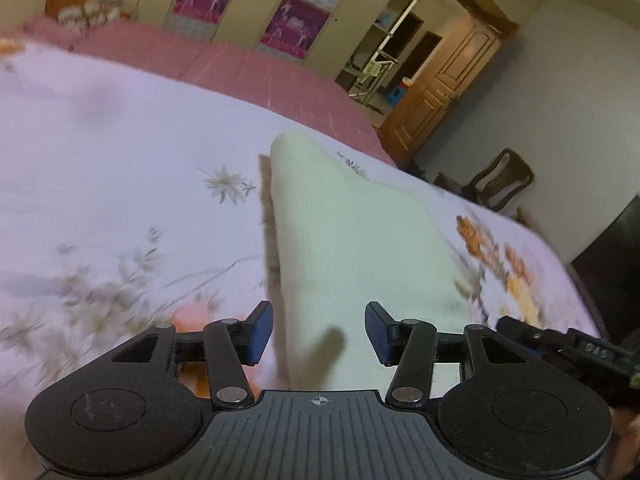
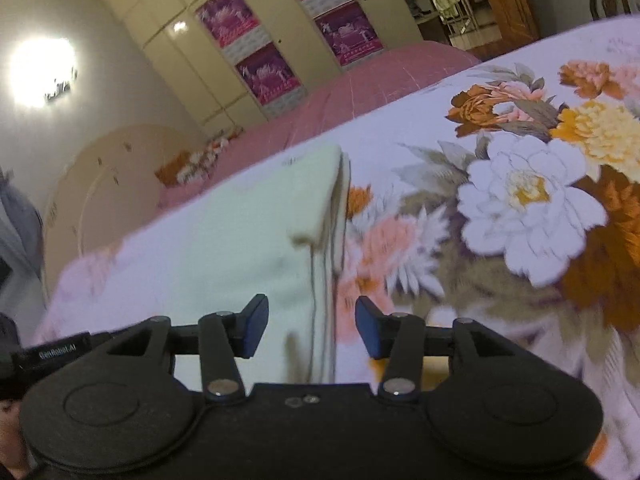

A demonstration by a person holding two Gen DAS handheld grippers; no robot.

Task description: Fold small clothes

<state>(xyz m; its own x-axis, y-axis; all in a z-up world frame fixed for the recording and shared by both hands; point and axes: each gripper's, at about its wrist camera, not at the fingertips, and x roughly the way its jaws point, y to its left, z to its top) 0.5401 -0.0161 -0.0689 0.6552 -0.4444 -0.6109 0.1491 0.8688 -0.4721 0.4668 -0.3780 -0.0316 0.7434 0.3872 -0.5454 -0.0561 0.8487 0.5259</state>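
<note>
Left wrist view: cream garment runs lengthwise from lower centre up-frame, dead ahead between the left gripper jaws, both grippers spread wide and empty; right gripper straddles its edge.

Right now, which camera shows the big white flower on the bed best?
The right wrist view. The big white flower on the bedsheet is sharp and whole there, right of the pale garment. The left wrist view shows only blurred orange blooms and no white flower.
</note>
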